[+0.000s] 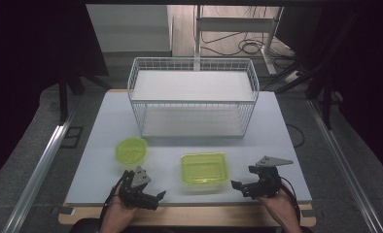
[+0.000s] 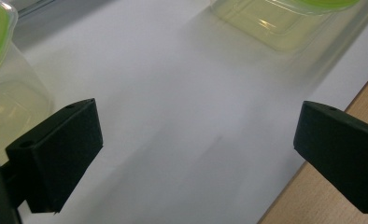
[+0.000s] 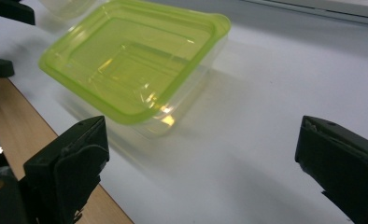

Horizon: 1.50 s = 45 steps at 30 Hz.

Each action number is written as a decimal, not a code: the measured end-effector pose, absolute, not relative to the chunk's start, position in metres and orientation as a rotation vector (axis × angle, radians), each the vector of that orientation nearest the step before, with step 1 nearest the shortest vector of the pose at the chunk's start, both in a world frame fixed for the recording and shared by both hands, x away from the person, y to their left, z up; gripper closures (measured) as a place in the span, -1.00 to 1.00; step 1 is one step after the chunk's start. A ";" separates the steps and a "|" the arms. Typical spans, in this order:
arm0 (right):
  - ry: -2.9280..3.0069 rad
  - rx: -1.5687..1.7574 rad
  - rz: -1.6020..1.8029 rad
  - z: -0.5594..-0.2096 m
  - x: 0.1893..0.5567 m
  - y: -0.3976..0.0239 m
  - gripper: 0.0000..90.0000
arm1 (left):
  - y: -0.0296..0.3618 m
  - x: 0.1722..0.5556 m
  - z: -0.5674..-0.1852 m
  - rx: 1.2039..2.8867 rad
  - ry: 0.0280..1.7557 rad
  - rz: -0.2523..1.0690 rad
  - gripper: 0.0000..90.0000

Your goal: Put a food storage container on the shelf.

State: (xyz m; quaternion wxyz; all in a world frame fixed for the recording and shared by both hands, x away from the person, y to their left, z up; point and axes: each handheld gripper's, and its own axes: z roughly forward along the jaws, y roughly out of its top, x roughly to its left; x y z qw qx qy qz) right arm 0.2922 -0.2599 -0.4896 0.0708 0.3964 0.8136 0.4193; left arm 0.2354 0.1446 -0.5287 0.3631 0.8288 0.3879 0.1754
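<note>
A rectangular clear container with a green lid (image 1: 204,170) sits near the table's front edge, between my two grippers. In the right gripper view, the rectangular container (image 3: 135,60) lies ahead and to the left of my right gripper (image 3: 201,158), whose jaws stand wide with only bare table between them. A round clear container with a green lid (image 1: 130,150) stands to the left, just beyond my left gripper (image 1: 150,194). My left gripper (image 2: 196,149) is open over bare table, with the round container (image 2: 0,70) at its left and the rectangular one (image 2: 285,18) ahead. My right gripper (image 1: 240,187) points left toward the rectangular container.
A white wire basket rack (image 1: 192,97) with a shelf stands at the back of the grey table (image 1: 277,145). A wooden strip (image 1: 204,213) runs along the front edge under both hands. Dark curtains and metal rails flank the table.
</note>
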 end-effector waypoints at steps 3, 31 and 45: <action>2.477 1.216 1.293 -0.486 0.297 -0.256 -0.91 | 0.145 0.236 -0.529 2.137 1.000 0.454 -0.98; 2.654 1.594 1.363 -0.501 0.361 -0.234 0.44 | 0.141 0.233 -0.528 2.165 0.964 0.504 -0.95; 2.672 1.705 1.452 -0.501 0.365 -0.228 0.78 | 0.142 0.233 -0.527 2.166 0.964 0.517 -0.94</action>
